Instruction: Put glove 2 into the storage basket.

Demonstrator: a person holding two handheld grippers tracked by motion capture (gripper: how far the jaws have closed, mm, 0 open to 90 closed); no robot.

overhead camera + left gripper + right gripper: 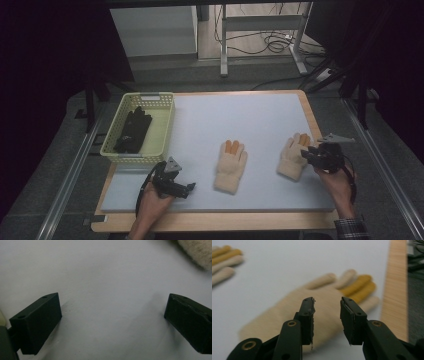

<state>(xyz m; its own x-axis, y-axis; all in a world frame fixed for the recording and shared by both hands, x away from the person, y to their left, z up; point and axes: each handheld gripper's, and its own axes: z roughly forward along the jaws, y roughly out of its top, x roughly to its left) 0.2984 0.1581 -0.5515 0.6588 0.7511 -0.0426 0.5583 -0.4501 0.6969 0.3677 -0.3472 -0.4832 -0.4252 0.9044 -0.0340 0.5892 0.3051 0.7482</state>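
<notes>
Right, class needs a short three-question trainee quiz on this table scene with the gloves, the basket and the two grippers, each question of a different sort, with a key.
1. True or false: the right gripper has clamped the cream glove near the right edge.
2. What lies in the pale green basket? A) a dark glove B) a cream glove C) a sponge
3. Fill in: the left gripper has its jaws ____ above the bare grey mat.

Key
1. False: its jaws stand a little apart over the glove, with nothing pressed between them.
2. A: the dark glove lies inside; the other cream glove lies mid-mat.
3. open
</notes>
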